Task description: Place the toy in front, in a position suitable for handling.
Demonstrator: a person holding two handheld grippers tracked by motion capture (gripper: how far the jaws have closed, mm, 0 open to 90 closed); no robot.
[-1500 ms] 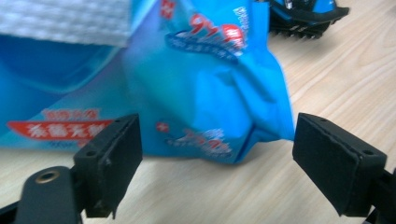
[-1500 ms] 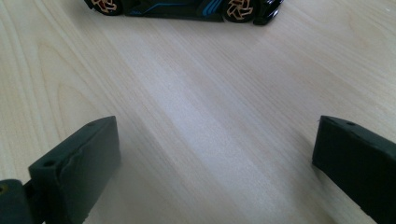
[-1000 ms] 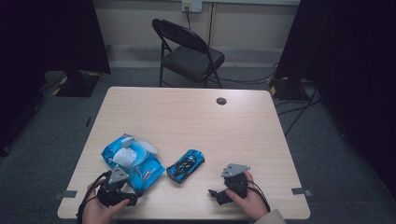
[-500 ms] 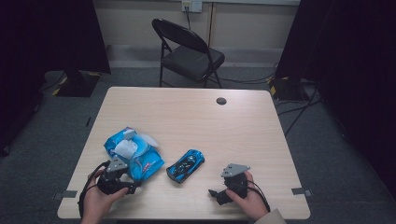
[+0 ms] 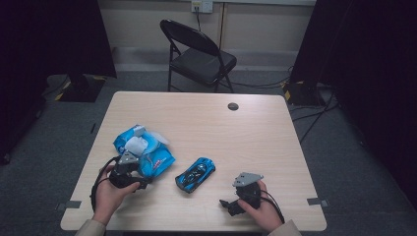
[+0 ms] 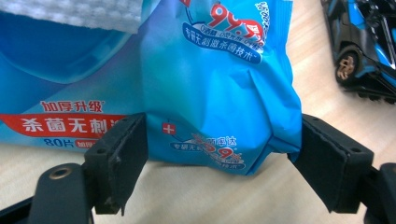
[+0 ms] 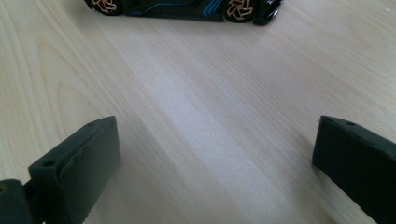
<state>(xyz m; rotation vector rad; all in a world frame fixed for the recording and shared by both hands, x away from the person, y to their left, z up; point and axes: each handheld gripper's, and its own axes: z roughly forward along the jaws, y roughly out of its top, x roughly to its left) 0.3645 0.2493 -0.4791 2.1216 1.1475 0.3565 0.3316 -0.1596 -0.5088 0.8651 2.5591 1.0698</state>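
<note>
A blue wet-wipe pack (image 5: 142, 150) with a white wipe sticking out of its top lies at the table's left. The left gripper (image 5: 137, 178) is at the pack's near end. In the left gripper view the pack (image 6: 210, 70) has its near corner between the jaws of the left gripper (image 6: 219, 149), which stand wide apart; the right jaw touches the corner. A blue and black toy car (image 5: 195, 174) sits mid-table, and it is also at the edge of the left gripper view (image 6: 364, 51). The right gripper (image 5: 230, 205) rests near the front edge, open over bare wood (image 7: 215, 154), with the car (image 7: 187, 7) ahead.
The wooden table (image 5: 246, 132) has a small dark round grommet (image 5: 233, 106) near its far edge. A black folding chair (image 5: 199, 49) stands behind the table. Cables run over the floor at the right.
The left hand has pushed its gripper forward, away from the table's front edge, until its jaws straddle the pack's near corner. The right gripper and the car have stayed put.
</note>
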